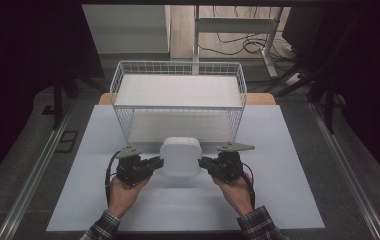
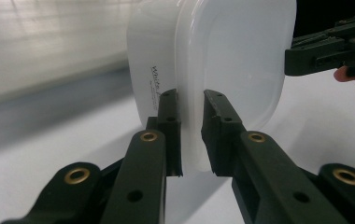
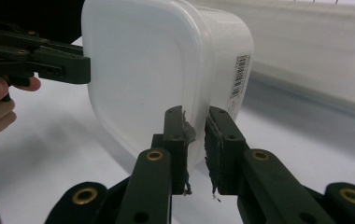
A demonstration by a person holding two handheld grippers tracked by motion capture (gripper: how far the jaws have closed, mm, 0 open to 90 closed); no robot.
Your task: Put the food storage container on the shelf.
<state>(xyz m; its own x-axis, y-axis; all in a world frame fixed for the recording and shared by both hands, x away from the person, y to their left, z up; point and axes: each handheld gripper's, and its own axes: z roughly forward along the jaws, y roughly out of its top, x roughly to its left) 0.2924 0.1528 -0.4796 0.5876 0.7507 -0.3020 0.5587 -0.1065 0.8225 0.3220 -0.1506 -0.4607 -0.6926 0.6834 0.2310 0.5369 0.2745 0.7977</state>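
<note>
Two tools are clamping the white lidded container point(image 1: 180, 156) at centre frame: we are pinching its rim with the left tool point(image 1: 154, 162) and right tool point(image 1: 204, 163), just before the wire basket point(image 1: 178, 70) on the worktop point(image 1: 288, 200).

sleeves point(image 1: 258, 221): plaid | left gripper point(image 1: 154, 163): black, brass rivets | plate point(image 1: 236, 147): grey
</note>
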